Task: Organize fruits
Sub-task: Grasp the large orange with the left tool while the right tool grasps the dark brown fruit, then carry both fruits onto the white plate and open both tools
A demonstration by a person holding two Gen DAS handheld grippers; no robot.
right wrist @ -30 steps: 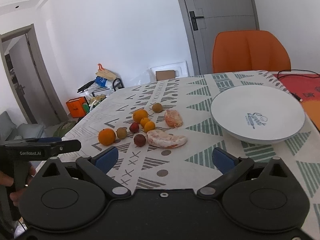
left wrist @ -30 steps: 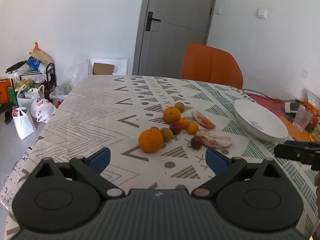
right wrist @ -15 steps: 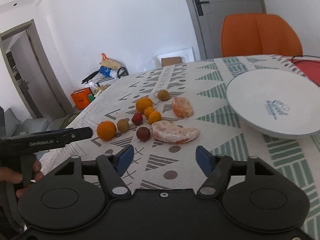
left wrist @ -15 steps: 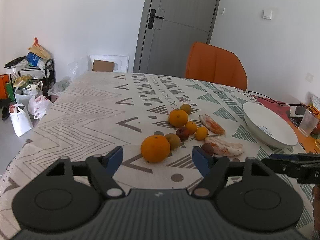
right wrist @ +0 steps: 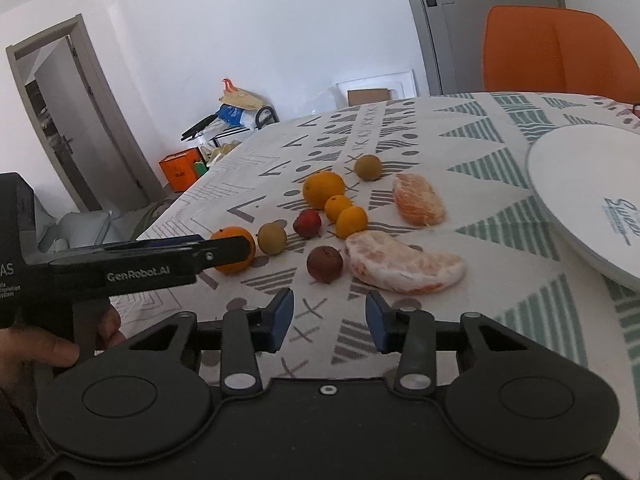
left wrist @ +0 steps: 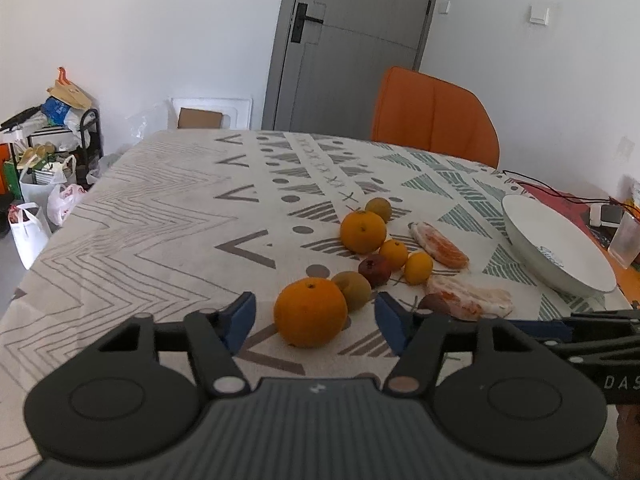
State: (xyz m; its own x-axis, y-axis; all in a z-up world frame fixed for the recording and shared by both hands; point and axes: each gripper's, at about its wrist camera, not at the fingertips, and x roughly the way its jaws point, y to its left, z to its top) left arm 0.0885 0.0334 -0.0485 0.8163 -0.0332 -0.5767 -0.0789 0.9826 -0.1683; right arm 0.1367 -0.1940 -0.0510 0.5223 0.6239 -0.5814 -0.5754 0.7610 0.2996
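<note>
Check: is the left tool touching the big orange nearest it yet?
Apart. The left wrist view shows tablecloth between each blue finger pad of the left tool and the big round orange; the jaws stand open around it.

A lived-in home: patterned tablecloth point(left wrist: 168, 216), orange chair point(left wrist: 434, 116), grey door point(left wrist: 352, 40), shopping bags point(left wrist: 30, 224).

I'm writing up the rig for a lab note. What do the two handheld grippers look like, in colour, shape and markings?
Both are matte black plastic. The left gripper and right gripper each have a ribbed centre body, two round discs, angular linkage arms with silver pivot pins, and blue pads on the jaws. Seen side-on, the left one carries white "GenRobot.AI" lettering. A bare hand grips its handle. No cables show.
</note>
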